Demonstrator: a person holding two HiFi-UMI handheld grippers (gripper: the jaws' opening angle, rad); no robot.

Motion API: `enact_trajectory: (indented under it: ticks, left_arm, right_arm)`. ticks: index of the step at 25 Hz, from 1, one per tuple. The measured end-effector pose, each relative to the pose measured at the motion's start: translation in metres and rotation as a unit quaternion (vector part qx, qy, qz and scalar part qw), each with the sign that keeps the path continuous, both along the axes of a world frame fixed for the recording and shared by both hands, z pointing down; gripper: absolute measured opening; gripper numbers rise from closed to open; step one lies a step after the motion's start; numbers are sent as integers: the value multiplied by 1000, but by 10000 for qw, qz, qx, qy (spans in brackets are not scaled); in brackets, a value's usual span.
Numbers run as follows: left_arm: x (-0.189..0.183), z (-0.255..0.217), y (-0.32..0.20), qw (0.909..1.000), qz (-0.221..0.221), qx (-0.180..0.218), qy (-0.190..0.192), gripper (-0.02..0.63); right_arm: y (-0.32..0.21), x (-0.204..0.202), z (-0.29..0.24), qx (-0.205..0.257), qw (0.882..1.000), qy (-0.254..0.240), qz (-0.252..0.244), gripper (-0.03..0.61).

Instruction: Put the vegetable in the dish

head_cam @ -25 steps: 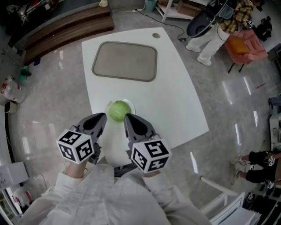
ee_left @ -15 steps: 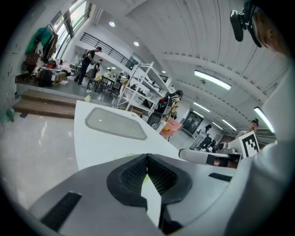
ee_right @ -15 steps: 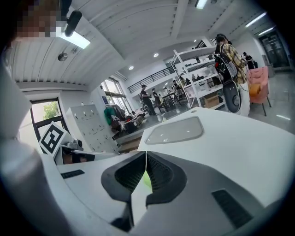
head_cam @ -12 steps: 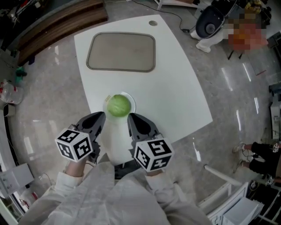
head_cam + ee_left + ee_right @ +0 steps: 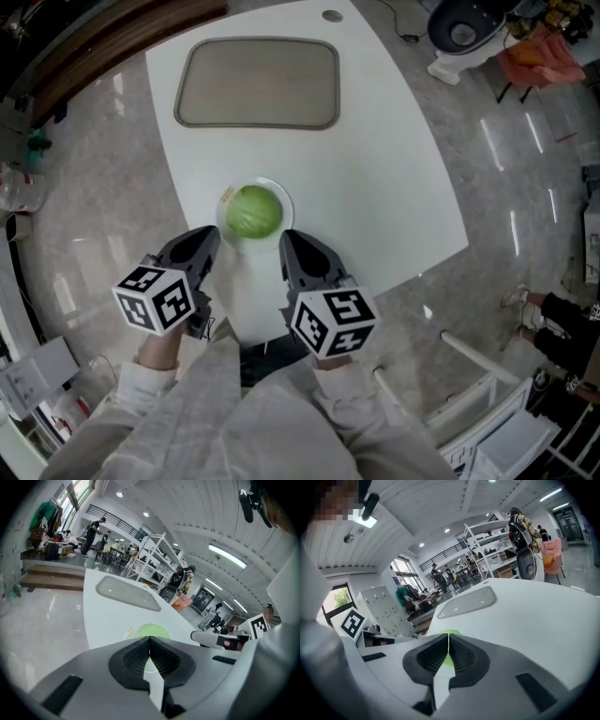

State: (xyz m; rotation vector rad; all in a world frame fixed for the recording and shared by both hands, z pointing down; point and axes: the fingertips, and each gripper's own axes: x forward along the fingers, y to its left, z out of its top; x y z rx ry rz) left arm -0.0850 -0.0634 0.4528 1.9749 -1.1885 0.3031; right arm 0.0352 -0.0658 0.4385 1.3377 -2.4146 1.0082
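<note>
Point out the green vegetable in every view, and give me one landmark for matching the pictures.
Head view: green vegetable, a little left of centre.
Left gripper view: low centre, its lower part hidden.
Right gripper view: low centre, only a green sliver showing.
Shared landmark: the grey tray, lying beyond the vegetable in all three views.

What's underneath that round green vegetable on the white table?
A small white dish. Only its rim shows around the green vegetable, which sits on it. The middle of the dish is covered, so anything else lying there cannot be seen.
</note>
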Motion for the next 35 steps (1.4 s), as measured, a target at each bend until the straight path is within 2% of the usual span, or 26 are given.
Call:
enact_trajectory:
  ticks: [13,20,28,35]
  left_arm:
    - [2,40,0,9984,65,-558,57,8]
    - [1,48,-6,9980,283,-534,-169,9]
    - [-14,54,-17,9980,-5,-549,-323,14]
    - [-15,61,-16,9969,-27,-708,-352,60]
  right_arm:
    - [-3,3,37,-489,9988,58,13,15]
    - [-4,6,52,-688,9975,182,-14,15]
    - [-8,8,59,-794,9967,140,30,15]
    - [-9,13,67,-932,9949,339,166,17]
